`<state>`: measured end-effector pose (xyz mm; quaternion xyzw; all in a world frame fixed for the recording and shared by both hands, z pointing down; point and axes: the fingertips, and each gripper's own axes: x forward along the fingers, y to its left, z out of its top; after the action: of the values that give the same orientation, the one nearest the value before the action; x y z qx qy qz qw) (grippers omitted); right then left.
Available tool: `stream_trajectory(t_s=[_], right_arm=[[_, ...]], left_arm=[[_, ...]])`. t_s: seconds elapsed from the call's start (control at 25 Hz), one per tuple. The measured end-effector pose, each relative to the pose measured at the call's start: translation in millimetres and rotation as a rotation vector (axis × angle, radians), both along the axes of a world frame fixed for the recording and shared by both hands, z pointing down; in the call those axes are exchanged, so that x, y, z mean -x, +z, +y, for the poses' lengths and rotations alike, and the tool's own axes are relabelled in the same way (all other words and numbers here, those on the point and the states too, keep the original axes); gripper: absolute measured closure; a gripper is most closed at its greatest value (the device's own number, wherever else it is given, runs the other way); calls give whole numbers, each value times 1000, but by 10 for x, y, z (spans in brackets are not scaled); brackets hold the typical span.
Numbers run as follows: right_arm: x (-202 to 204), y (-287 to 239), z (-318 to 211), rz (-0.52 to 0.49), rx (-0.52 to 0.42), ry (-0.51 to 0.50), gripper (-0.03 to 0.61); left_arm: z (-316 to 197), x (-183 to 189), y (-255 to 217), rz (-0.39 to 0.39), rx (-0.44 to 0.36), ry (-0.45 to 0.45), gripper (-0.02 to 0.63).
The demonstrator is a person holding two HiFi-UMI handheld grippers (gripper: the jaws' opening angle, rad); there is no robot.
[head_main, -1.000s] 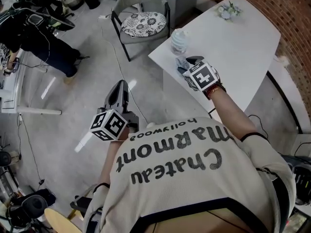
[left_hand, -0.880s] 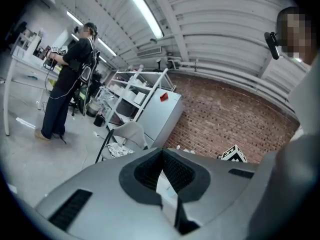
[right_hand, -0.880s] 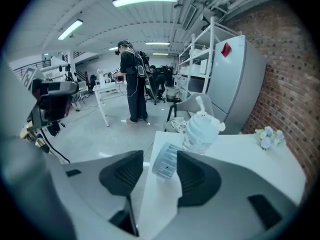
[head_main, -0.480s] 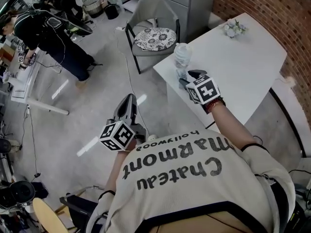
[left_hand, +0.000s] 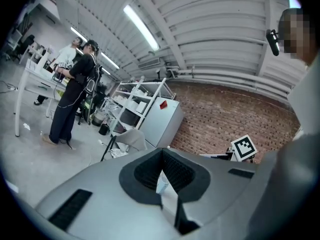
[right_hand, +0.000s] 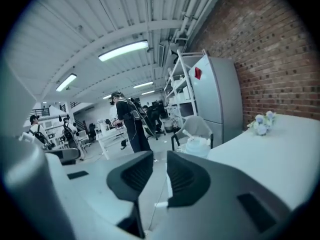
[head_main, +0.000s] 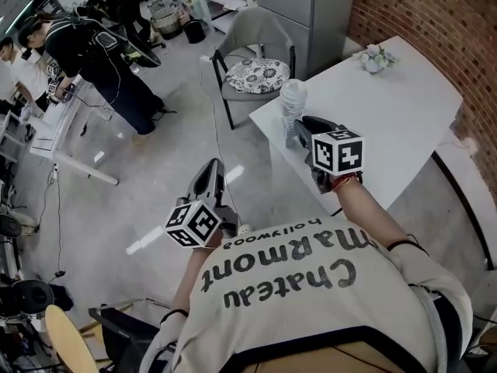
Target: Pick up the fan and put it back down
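Note:
A small white fan (head_main: 293, 99) stands upright at the near left corner of the white table (head_main: 396, 115). My right gripper (head_main: 303, 125) hovers just behind and beside it, above the table edge. In the right gripper view its jaws (right_hand: 159, 159) have just been closing; a narrow gap is left and nothing is between them, with the fan (right_hand: 198, 146) off to their right. My left gripper (head_main: 212, 167) hangs over the floor left of the table, pointing level, its tips together. In the left gripper view (left_hand: 162, 151) the fan (left_hand: 162, 182) shows through the slit below the tips.
A grey chair with a patterned cushion (head_main: 256, 74) stands by the table's far left side. A small bunch of flowers (head_main: 374, 59) sits on the table's far end. A brick wall (head_main: 435, 22) runs on the right. People (head_main: 105, 53) work at benches at the upper left.
My right gripper has risen and drawn back from the fan's base, its jaws narrower. The fan stays upright on the table. My left gripper has drifted forward.

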<state>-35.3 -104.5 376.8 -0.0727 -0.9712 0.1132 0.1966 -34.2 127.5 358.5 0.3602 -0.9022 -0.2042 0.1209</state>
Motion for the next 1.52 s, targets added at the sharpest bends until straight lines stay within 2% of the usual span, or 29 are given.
stream_trajectory(t_s=[0.28,0.52,0.6,0.8,1.2,1.52], right_arm=[[-203,-171,46,-107,81,54,575],[-426,-408,107,-274,170,34,575],[-493,-442,124,-309,164,30,575],[-499,-327,172,-290,153,14,575],[-641,-224,372,-240,110,-11,575],[-602,-165,508,-232,95,-43,575]], left_arm=[[-79,-207,0,-29,22,3,612],[-92,-389,-59,-73,39,-16,612],[-65,-436,-86,-101,46,-34,612],[-10,-437,-43,-110,53,-61,612],[187,-600,8,-75,39,-80,612],[334,-617,19,-91,38,-117,612]])
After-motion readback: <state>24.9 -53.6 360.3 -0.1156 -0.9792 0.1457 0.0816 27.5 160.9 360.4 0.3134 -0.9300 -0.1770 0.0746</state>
